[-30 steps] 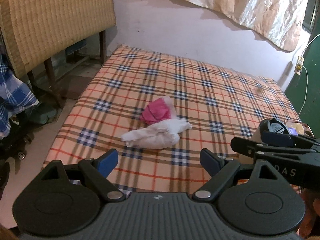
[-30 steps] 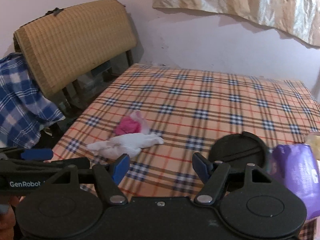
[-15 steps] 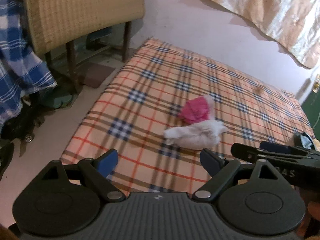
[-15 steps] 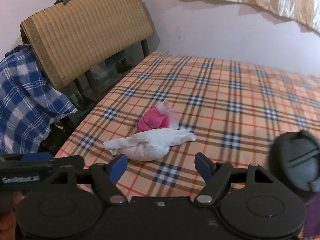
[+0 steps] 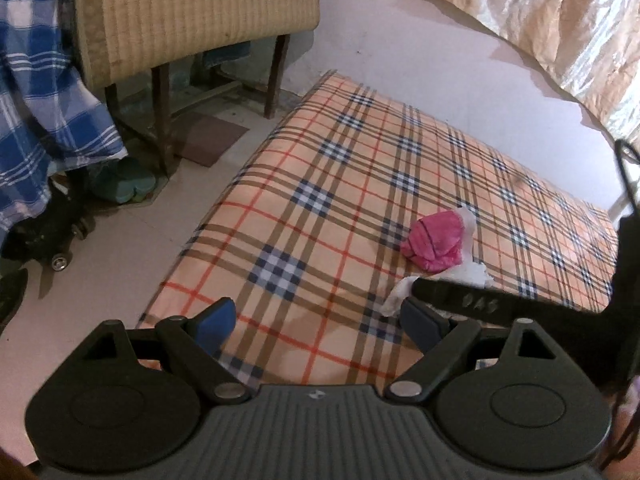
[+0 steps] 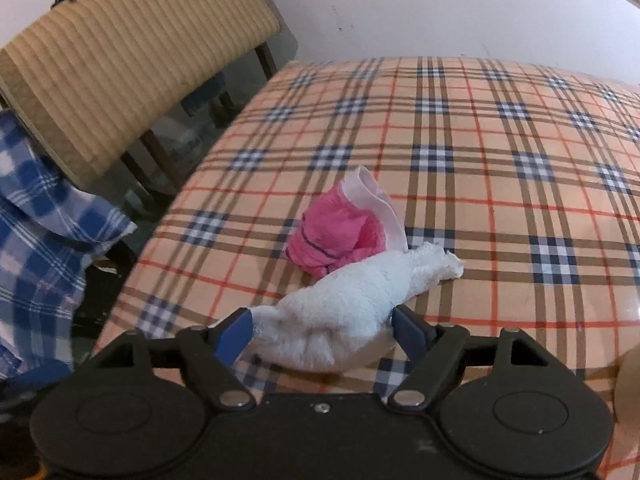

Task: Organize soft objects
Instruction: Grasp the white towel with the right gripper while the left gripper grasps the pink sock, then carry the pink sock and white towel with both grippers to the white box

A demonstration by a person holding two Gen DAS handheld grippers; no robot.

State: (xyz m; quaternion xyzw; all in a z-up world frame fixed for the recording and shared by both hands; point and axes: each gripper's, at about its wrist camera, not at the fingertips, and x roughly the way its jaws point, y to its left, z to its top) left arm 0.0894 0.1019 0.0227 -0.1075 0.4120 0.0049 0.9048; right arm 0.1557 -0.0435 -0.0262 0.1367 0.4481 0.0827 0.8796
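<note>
the right gripper point(image 6: 322, 330) was seen at the bottom centre of its view with its jaws closing around the near end of the white cloth point(image 6: 352, 300), the blue pads just beside the cloth on either side but not clearly pressed on it. the white cloth lay on the plaid bed cover point(image 6: 480, 184), touching the pink cloth point(image 6: 334, 236) just above it at mid-frame. the left gripper point(image 5: 316, 322) was held wide with nothing between its jaws, over the cover's near edge at the lower centre.
</note>
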